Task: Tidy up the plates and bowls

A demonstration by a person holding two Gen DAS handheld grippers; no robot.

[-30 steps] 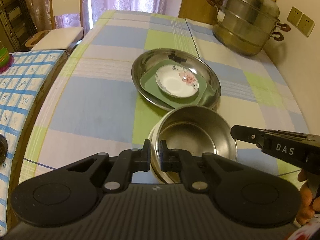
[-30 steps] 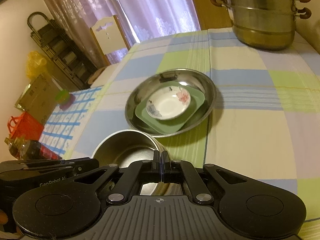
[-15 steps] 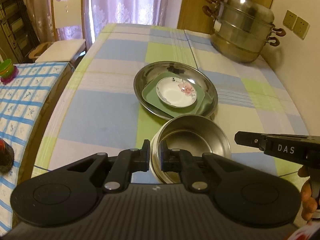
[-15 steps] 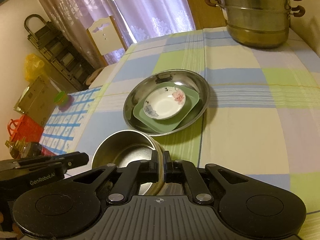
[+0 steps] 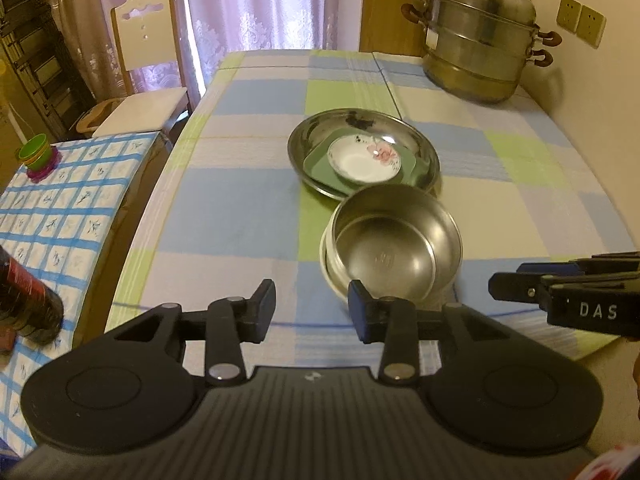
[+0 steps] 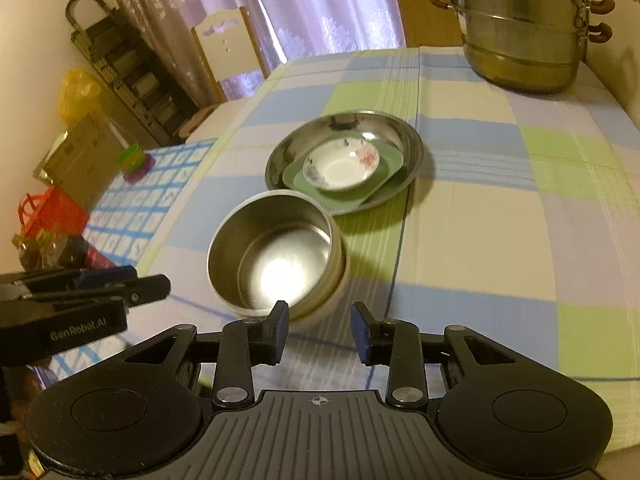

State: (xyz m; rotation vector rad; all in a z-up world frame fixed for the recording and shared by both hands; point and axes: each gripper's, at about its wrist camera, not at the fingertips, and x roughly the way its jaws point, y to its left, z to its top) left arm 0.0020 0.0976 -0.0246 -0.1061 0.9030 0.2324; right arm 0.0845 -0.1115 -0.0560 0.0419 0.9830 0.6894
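Both hand-held grippers, left and right, are spreading with nothing between them; a second ago each pinched the steel bowl's rim. The bowl now sits nested in a paler bowl on the tabletop, beside the plate stack, so this placement looks finished.

Bare counter stretches wide to the left of the steel bowl. Touching the bowl's far side, a steel dish blocks that way. A steamer pot fills the far right corner.
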